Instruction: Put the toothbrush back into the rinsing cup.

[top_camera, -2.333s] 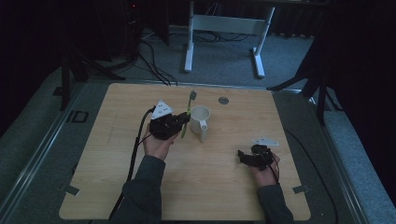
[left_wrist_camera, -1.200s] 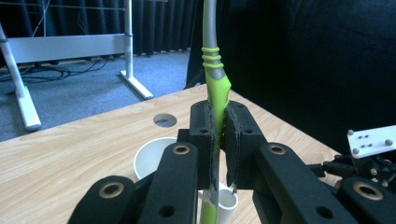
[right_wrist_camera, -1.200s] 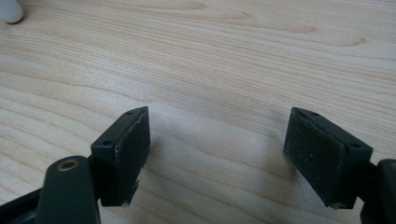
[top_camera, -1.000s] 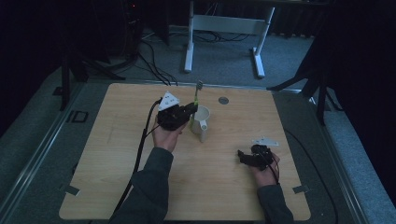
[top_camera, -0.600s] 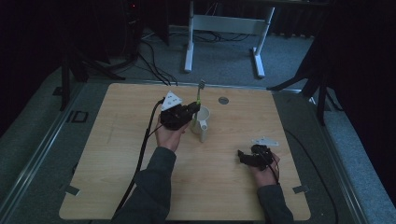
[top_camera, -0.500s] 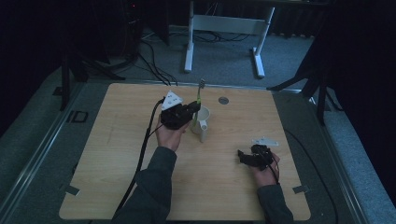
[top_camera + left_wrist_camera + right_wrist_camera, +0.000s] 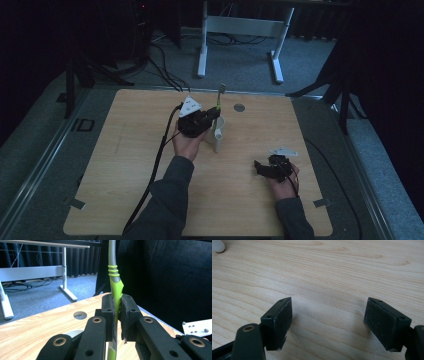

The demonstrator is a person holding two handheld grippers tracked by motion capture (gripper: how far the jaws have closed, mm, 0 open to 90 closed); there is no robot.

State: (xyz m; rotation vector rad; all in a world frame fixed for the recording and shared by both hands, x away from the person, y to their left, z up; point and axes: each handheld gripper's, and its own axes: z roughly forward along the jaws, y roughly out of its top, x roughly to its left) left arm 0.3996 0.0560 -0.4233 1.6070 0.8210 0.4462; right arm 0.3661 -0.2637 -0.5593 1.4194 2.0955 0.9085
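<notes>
My left gripper (image 7: 211,117) is shut on a green and grey toothbrush (image 7: 219,98), which stands nearly upright with its bristle end up. Its lower end hangs over the mouth of a white mug (image 7: 218,138) just right of the gripper. In the left gripper view both pads clamp the green handle (image 7: 116,292), and the mug's rim (image 7: 74,333) peeks out below the left jaw. My right gripper (image 7: 260,168) rests low at the right front of the wooden table (image 7: 125,150), jaws open. The right gripper view has its pads (image 7: 279,320) wide apart over bare wood.
A round hole (image 7: 239,107) sits in the tabletop behind the mug. Beyond the far edge stands a white desk frame (image 7: 240,27) on grey carpet. The left gripper's black cable (image 7: 159,155) trails back along the forearm. Dark curtains surround the table.
The left gripper has carried the toothbrush farther back and slightly right, raising it from a tilt to nearly upright over the mug. The right gripper has stayed put.
</notes>
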